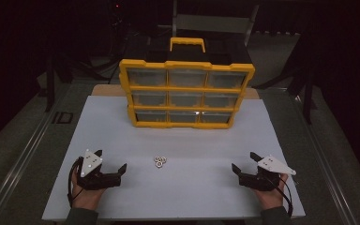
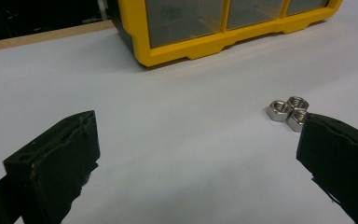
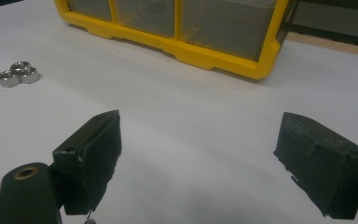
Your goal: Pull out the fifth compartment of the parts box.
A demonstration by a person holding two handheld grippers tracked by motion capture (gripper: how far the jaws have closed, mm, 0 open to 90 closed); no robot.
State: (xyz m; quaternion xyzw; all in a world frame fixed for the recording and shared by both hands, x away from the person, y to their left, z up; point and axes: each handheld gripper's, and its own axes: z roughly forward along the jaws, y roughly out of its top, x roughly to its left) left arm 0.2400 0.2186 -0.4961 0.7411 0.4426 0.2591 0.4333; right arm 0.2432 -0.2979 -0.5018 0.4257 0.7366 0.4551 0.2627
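Low over the white board, left gripper and right gripper spread, empty, flanking nuts

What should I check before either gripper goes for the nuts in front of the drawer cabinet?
1. Left gripper open with nothing between the jaws: ok.
2. Right gripper open with nothing between the jaws: ok.
3. Nuts in the open on the white board, apart from both grippers: ok. Three nuts show in the left gripper view, touching in a tight cluster, so lifting one alone may nudge the others.
4. Path from each gripper to the nuts free of other things: ok.
5. Yellow cabinet upright behind the nuts, drawers shut: ok for standing; no drawer is open to take a nut: not ok.
6. Drawer contents: cannot tell, fronts too dim.
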